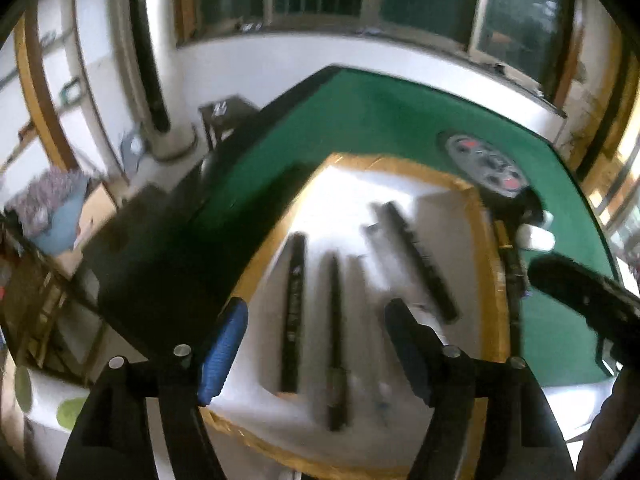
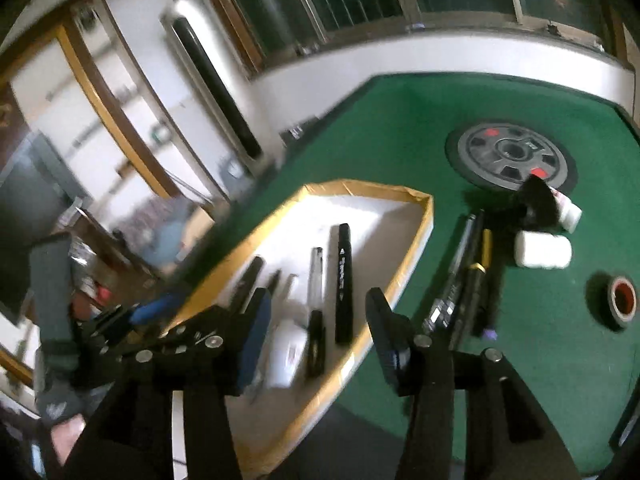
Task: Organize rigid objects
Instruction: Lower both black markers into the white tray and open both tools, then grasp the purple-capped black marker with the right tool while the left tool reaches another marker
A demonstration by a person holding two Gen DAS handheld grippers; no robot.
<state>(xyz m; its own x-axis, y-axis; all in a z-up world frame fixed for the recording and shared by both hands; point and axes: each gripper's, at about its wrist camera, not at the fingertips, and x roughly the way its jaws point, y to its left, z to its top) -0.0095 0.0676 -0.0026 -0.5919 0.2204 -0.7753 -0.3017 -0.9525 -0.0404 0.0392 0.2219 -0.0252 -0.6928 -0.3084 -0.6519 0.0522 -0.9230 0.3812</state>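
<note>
Pens [image 2: 343, 280] lie side by side in the tray [image 2: 427, 216], sorted. Both grippers, left [image 1: 316, 344] and right [image 2: 318, 332], hover spread and empty; loose pens [image 2: 468, 276] wait at the tray's three o'clock.

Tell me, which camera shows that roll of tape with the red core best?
The right wrist view: the tape roll lies in full sight on the green table, right of the pens. The left wrist view does not show it at all.

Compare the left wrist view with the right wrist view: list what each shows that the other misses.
Only the left wrist view shows the right claw entering from the right.

Only the right wrist view shows the tape roll, the white bottle and the pens outside the tray.

Both show the white tray holding pens, including the black marker, plus the round centre panel on the green table.
</note>
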